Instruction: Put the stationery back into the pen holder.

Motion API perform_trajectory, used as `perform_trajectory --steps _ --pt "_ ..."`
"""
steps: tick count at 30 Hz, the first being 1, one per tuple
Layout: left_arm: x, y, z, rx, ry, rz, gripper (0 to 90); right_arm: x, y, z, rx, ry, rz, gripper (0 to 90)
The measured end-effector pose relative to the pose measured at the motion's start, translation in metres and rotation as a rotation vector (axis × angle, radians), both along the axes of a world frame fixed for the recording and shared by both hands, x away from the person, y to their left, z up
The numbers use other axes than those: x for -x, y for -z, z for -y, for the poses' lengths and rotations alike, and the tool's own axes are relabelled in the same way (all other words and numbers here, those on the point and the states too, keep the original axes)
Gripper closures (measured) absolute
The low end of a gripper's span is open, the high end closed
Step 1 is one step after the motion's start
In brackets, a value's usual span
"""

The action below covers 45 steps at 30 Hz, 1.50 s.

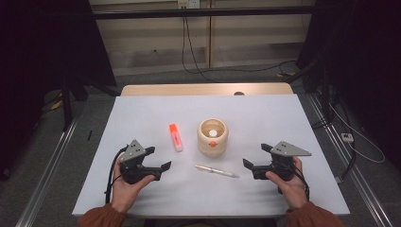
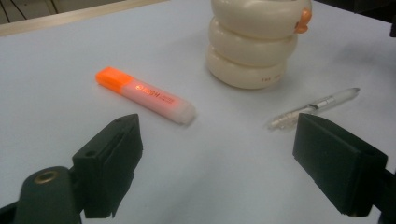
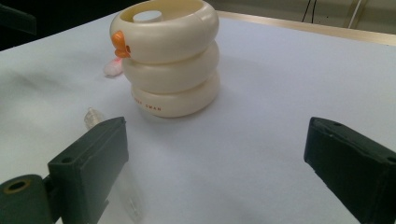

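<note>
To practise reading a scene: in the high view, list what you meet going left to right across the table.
left gripper → orange highlighter → cream holder → right gripper. The clear pen overlaps the holder's span, so it is left out.

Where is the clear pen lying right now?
In the high view the clear pen lies flat on the white table, just in front of the cream holder, between the left gripper and right gripper, touching neither.

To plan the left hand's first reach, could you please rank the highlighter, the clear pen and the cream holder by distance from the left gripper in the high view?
From the left gripper:
1. Highlighter, just ahead, slightly right.
2. Clear pen, lying to its right.
3. Cream holder, farther right, mid-table.
</note>
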<state>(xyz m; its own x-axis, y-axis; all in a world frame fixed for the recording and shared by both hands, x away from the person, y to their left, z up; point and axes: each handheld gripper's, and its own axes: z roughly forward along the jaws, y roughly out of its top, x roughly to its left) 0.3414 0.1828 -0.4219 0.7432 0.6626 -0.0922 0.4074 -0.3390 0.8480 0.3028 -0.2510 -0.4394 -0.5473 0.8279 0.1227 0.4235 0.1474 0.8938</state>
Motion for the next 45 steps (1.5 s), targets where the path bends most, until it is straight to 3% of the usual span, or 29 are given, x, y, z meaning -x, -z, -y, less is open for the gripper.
perform_trajectory --steps 10,18,23,26,28,32,37,42,43,45 --pt "-0.014 -0.001 0.007 0.034 0.002 -0.036 38.5 0.001 0.004 0.001 -0.007 -0.005 -0.013 5.5" --pt "-0.027 -0.002 0.020 0.006 0.028 -0.046 75.8 0.001 0.005 0.001 -0.006 -0.007 -0.012 5.3" --pt "-0.036 0.002 0.027 0.021 0.053 -0.065 90.0 0.001 0.005 0.000 -0.012 -0.010 -0.022 5.3" --pt "-0.040 0.000 0.029 0.005 0.058 -0.065 90.0 0.001 0.005 0.000 -0.011 -0.009 -0.021 5.2" --pt "-0.044 -0.001 0.031 0.015 0.056 -0.073 90.0 0.001 0.005 0.000 -0.011 -0.009 -0.022 5.0" --pt "-0.053 -0.002 0.035 0.008 0.062 -0.055 90.0 0.001 0.005 0.000 -0.008 -0.010 -0.021 5.0" --pt "-0.065 -0.001 0.042 0.004 0.041 -0.067 90.0 0.001 0.006 -0.001 -0.007 -0.013 -0.028 4.3" --pt "-0.081 0.003 0.045 -0.025 0.020 -0.076 90.0 0.000 0.006 -0.001 -0.007 -0.014 -0.028 4.2" --pt "-0.086 0.005 0.045 -0.051 0.016 -0.072 90.0 0.000 0.006 -0.001 -0.007 -0.015 -0.027 4.2" --pt "-0.092 0.010 0.047 -0.051 0.002 -0.098 90.0 0.000 0.006 -0.001 -0.004 -0.014 -0.029 4.2"
